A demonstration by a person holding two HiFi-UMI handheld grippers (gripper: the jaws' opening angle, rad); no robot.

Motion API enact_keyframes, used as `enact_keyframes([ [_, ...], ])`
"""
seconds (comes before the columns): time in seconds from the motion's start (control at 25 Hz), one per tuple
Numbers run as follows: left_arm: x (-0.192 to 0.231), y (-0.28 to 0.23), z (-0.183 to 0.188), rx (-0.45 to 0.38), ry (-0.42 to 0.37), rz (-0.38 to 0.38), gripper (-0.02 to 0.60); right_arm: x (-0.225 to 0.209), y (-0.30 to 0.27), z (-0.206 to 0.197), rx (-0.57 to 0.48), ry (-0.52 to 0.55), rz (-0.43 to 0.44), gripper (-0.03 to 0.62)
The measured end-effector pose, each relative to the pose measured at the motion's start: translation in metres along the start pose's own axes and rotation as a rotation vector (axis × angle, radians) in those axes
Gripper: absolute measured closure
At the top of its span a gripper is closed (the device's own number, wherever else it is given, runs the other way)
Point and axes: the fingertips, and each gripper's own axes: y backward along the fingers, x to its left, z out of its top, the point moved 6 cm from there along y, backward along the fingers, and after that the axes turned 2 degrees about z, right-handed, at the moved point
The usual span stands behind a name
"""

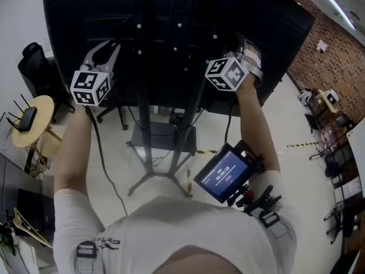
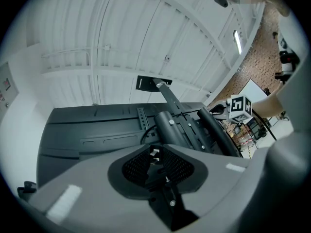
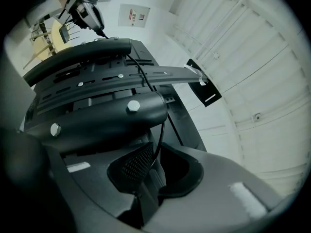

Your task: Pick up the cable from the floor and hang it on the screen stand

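The black screen [image 1: 171, 16] on its stand [image 1: 149, 124] fills the top of the head view, seen from behind. Both grippers are raised to the stand's mounting bracket [image 3: 97, 76]. My left gripper [image 1: 106, 49] [image 2: 154, 158] is shut on the thin black cable [image 1: 101, 150], with a small plug showing between its pads. From there the cable trails down towards the floor. The cable [image 3: 158, 125] also lies over the bracket's bars and runs into my right gripper [image 3: 154, 171] [image 1: 244, 43], whose jaws are shut on it. The left gripper [image 3: 92, 16] shows at the bracket's far end.
A round wooden table [image 1: 40, 110] with a router stands at the left, with a black chair [image 1: 33, 59] behind it. The stand's legs and low shelf [image 1: 162, 135] spread on the floor below. A small monitor [image 1: 224, 173] hangs at the person's chest. Desks crowd the right edge.
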Motion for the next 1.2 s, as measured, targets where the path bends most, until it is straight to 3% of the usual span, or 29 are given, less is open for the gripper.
enact_keyframes([
  [0.56, 0.001, 0.011, -0.012, -0.002, 0.031, -0.005, 0.499, 0.022, 0.007, 0.005, -0.053, -0.078, 0.038, 0.502],
  [0.84, 0.003, 0.027, -0.030, 0.032, 0.092, 0.080, 0.499, 0.032, 0.014, -0.003, -0.115, -0.159, 0.065, 0.505],
  [1.04, 0.000, 0.046, -0.038, 0.061, 0.085, 0.145, 0.499, 0.046, 0.020, -0.007, -0.164, -0.217, 0.079, 0.510],
  [1.2, -0.032, 0.046, -0.021, 0.074, 0.075, 0.200, 0.500, 0.033, 0.026, -0.037, -0.213, -0.388, 0.123, 0.537],
])
